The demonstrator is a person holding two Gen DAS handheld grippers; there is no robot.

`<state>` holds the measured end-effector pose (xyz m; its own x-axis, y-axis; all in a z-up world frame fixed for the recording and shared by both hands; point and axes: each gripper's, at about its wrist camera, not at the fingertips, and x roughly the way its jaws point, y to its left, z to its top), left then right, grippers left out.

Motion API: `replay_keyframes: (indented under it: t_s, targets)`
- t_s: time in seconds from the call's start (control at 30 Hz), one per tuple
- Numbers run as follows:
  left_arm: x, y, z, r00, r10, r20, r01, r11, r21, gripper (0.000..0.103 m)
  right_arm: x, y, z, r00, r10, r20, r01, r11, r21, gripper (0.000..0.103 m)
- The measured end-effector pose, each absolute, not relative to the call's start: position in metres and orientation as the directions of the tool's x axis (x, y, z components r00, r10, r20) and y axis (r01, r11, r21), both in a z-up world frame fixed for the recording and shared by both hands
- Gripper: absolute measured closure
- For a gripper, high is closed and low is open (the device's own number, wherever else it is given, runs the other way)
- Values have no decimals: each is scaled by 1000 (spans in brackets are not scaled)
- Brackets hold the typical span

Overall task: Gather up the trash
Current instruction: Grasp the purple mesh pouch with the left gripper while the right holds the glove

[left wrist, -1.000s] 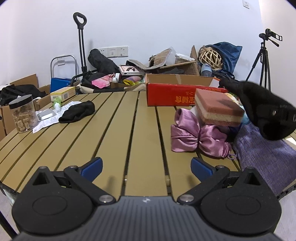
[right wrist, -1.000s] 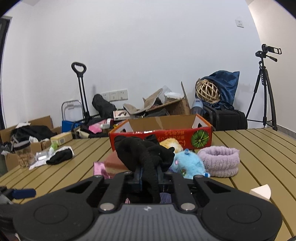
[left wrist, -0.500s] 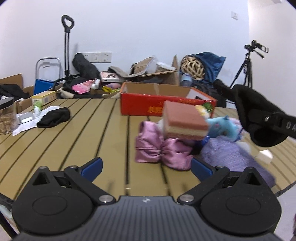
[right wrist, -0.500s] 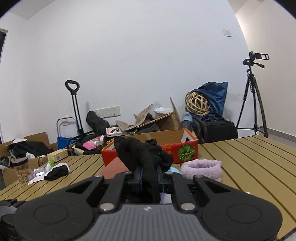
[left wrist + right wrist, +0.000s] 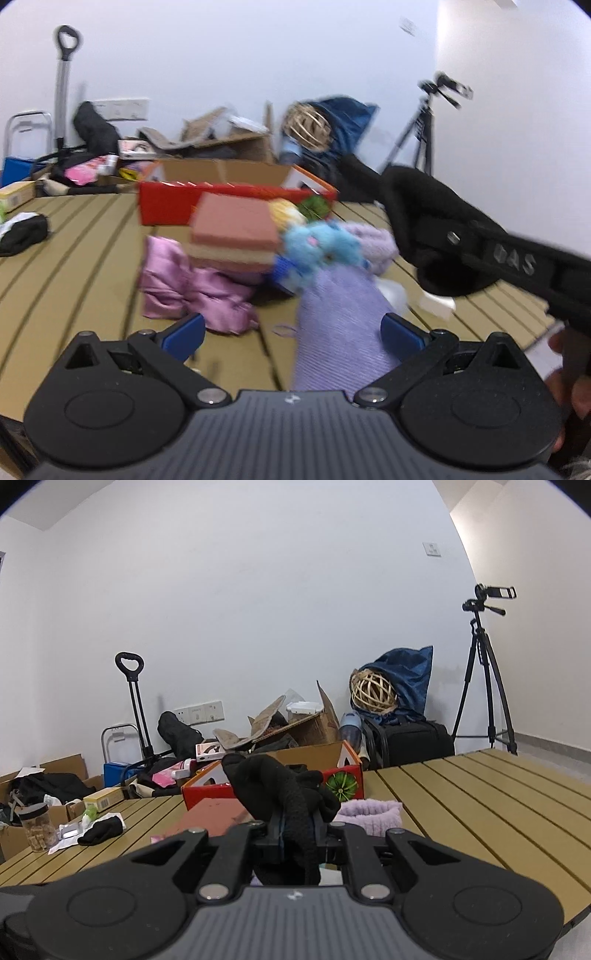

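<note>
We held a black glove [image 5: 280, 786] clamped in our right hand-held gripper [image 5: 295, 834], near the red box [image 5: 343, 775]. Our left hand-held gripper [image 5: 291, 334] stood released and empty; next we probably needed a drop over that box.

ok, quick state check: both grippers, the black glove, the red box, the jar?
right gripper: shut on the black glove
black glove: pinched, lifted off the table
left gripper: fingers open, nothing between them
red box: open-topped, on the table
jar: lid on

black gloves [image 5: 280, 786] – 2 | red box [image 5: 343, 775] – 1 | tripod [image 5: 484, 672] – 1
</note>
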<state>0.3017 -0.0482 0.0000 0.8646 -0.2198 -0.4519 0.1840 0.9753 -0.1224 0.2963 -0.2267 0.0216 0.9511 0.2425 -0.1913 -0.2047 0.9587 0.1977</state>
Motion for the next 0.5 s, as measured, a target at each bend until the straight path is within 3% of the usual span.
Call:
replay_keyframes:
  t_s: [0.17,0.5]
  targets:
    - [306,-67,-13,848,-216,-485,202,976,-81,0,295,-230,18,947,246,-204,-205,958,202,92]
    - [320,-67,-29,810,-212,-547,172,977,-124,0,289,-240,7,940,238,-246,-193,962,194,92]
